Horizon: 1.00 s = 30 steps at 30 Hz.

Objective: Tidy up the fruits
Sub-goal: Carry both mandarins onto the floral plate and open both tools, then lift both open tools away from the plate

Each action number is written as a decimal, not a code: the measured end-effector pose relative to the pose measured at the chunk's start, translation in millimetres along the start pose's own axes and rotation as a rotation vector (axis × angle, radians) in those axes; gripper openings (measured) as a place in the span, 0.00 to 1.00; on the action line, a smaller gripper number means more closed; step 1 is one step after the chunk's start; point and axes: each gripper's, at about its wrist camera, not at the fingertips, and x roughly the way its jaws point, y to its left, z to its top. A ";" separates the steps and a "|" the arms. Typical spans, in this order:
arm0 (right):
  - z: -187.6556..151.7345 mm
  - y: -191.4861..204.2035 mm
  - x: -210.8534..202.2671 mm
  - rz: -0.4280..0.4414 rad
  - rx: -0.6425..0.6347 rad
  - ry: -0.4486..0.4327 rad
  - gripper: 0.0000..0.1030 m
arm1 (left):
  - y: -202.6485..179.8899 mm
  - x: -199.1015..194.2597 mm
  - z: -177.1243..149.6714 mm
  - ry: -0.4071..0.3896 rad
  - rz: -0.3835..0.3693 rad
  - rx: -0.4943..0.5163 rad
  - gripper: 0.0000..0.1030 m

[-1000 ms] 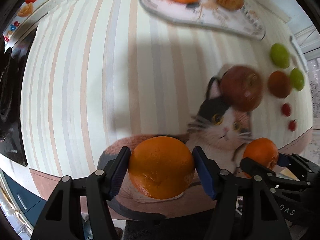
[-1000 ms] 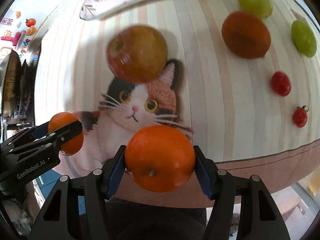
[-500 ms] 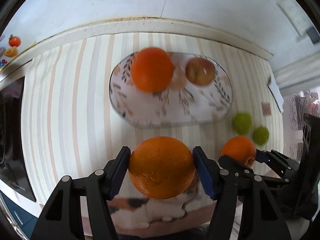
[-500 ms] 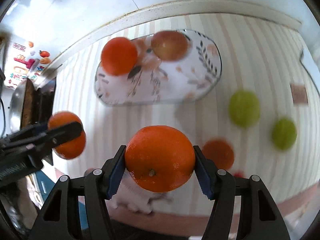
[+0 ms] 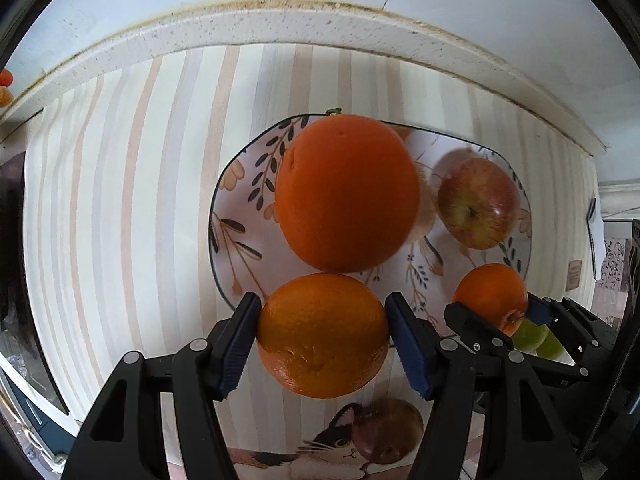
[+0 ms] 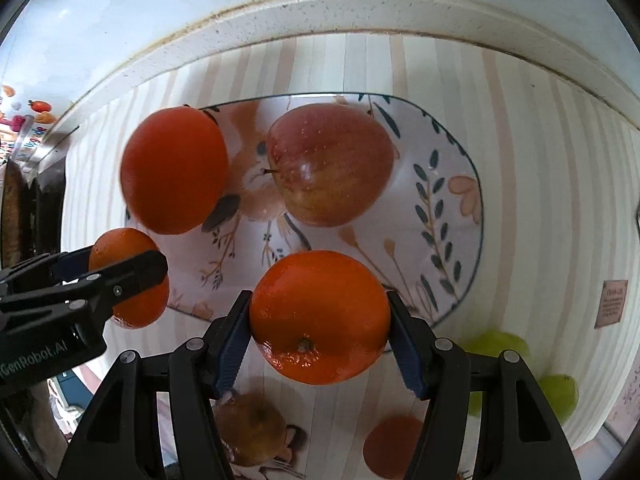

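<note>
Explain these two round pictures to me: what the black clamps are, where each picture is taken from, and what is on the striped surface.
There is no robot here. A person holds a pair of black hand tongs in each hand, and a wide-angle camera on each looks along its blue-padded fingers, which makes the pictures round.

In the left camera's picture, the left tongs are shut on a round orange. The right tongs show at the side, also clamping an orange.

The right camera's picture shows the same moment from the other hand.

Below lies an oval flower-patterned plate on a striped cloth. On the plate sit a large orange and a red-yellow apple. Green fruits, another apple and another orange fruit lie on the cloth off the plate.
</note>
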 end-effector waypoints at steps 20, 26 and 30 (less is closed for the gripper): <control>5.9 -12.1 -5.7 0.007 0.037 0.025 0.88 | 13.0 2.8 9.9 0.024 -0.023 -0.030 0.70; -8.7 -20.8 -34.0 -0.010 0.040 -0.025 0.89 | 16.2 -23.8 1.2 -0.025 -0.011 -0.007 0.77; -22.9 -23.7 -51.0 -0.026 0.056 -0.068 0.89 | 20.2 -39.9 -16.3 -0.078 0.011 0.002 0.77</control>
